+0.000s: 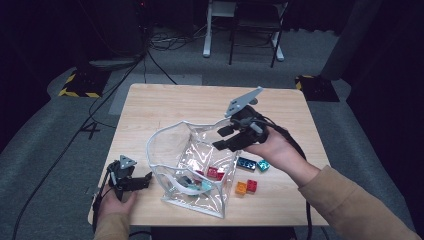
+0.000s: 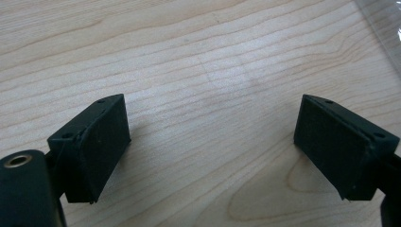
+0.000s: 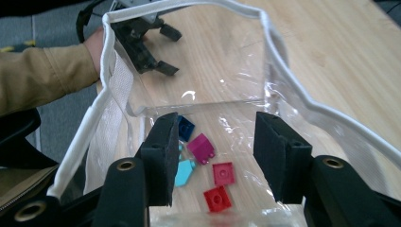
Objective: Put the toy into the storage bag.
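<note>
R gripper [image 1: 226,138] hangs over the open mouth of the clear bag [image 1: 165,137] mid-table, jaws apart w/ nothing between them; thru the bag's plastic the right gripper view shows bricks [image 3: 208,163] lying inside — blue, magenta, cyan, two red — the lowest ones blurred and partly cut off by the jaws. L gripper [image 1: 145,181] rests at the near-left table [image 1: 165,102] edge just beside the bag, jaws wide apart over bare wood; four loose bricks [image 1: 248,175] lie outside near the bag's right side, exact shapes too small to tell.
</note>
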Motion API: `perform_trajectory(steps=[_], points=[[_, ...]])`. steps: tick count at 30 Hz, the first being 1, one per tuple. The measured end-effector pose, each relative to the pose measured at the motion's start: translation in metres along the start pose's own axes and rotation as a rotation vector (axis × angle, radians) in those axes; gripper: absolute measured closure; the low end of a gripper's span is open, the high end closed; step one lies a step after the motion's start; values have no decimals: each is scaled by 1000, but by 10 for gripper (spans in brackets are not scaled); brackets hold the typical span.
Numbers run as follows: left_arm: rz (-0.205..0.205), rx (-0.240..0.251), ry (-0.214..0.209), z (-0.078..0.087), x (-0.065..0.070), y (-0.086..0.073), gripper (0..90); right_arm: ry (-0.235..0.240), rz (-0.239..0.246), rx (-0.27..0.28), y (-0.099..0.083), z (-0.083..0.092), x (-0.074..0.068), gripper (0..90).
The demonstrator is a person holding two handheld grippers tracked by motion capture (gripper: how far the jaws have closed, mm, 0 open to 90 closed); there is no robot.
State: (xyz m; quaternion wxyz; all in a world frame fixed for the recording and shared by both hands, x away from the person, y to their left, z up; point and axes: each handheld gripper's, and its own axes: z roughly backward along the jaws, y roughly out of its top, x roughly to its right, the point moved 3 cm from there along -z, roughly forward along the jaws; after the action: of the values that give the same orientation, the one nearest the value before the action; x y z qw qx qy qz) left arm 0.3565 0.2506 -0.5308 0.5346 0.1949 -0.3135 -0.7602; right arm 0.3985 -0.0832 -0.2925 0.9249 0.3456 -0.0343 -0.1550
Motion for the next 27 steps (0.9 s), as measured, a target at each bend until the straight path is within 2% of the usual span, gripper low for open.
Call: perform_trajectory(steps=[5,14,18,20,27], points=[[-1,-1,1,0,0,0,117,-45,-37,61,-21,29,10,511],[0,-1,1,0,0,0,117,-126,-107,147,-58,70,25,513],[0,-1,2,0,0,0,117,-172,-127,149,-74,78,34,511],[0,-1,2,0,0,0,116,-180,-152,154,-82,80,39,509],[-1,-1,3,0,0,0,117,-252,-210,161,-115,79,57,488]])
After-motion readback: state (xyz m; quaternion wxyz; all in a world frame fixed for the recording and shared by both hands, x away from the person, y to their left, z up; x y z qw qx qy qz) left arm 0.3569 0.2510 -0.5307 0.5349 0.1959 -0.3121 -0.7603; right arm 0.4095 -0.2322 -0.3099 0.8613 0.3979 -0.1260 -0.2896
